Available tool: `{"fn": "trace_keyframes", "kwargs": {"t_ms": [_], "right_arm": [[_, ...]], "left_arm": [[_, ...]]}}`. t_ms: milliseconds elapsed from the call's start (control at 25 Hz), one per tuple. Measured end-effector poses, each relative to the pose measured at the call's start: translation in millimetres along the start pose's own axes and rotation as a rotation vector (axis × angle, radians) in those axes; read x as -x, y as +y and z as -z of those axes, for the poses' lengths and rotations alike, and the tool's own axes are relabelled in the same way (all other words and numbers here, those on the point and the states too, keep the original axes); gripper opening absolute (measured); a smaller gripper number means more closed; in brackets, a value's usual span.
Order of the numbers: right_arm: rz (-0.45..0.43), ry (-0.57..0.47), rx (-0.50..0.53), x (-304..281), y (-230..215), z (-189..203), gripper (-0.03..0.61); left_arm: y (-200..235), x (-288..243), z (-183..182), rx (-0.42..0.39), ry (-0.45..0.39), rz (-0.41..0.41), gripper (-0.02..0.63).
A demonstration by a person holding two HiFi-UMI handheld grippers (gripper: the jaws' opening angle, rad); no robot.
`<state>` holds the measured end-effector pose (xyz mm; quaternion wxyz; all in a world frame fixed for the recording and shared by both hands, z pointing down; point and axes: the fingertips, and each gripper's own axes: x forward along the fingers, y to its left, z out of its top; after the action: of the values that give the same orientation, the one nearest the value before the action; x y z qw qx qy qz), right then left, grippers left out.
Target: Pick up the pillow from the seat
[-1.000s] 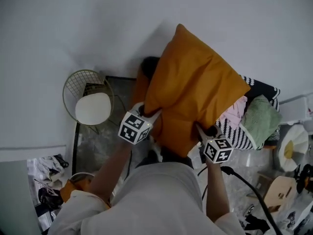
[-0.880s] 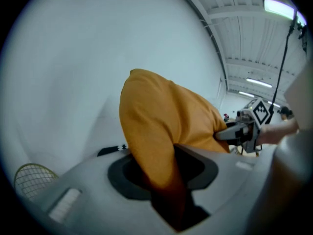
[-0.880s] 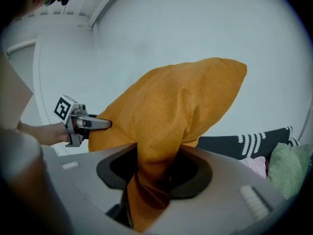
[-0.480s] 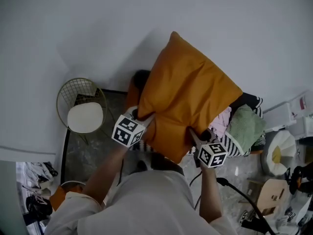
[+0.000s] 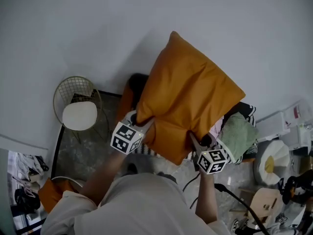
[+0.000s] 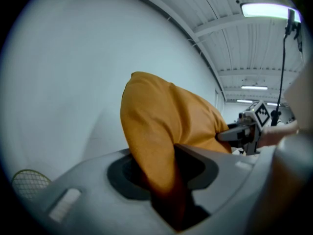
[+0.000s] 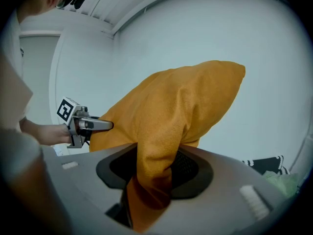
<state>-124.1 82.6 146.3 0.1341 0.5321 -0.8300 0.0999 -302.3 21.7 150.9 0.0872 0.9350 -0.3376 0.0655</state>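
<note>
Your left gripper (image 5: pixel 139 123) is clamped on the orange pillow (image 5: pixel 188 94) at its seven o'clock corner, and your right gripper (image 5: pixel 197 141) pinches the edge at five. Bunched fabric hides both sets of pads. The pillow hangs raised, covering most of what lies behind it; only a dark shape (image 5: pixel 137 82) shows at ten o'clock.

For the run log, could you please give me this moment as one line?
pillow: held up, clear of seat | left gripper: shut on pillow | right gripper: shut on pillow
</note>
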Motion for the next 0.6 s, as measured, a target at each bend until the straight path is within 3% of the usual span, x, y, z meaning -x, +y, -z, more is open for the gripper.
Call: {"fn": "trace_keyframes", "kwargs": {"t_ms": [240,600], "right_arm": [[-0.036,-0.005,0.056,38,-25,-7,0.192],[-0.083,-0.036,0.083,67,-40,-12,0.192]], "left_arm": [[-45,-6,-9,0.028,-0.025,-0.037,0.149],[-80,-5,-17,0.032,-0.044,-0.085,0.151]]}}
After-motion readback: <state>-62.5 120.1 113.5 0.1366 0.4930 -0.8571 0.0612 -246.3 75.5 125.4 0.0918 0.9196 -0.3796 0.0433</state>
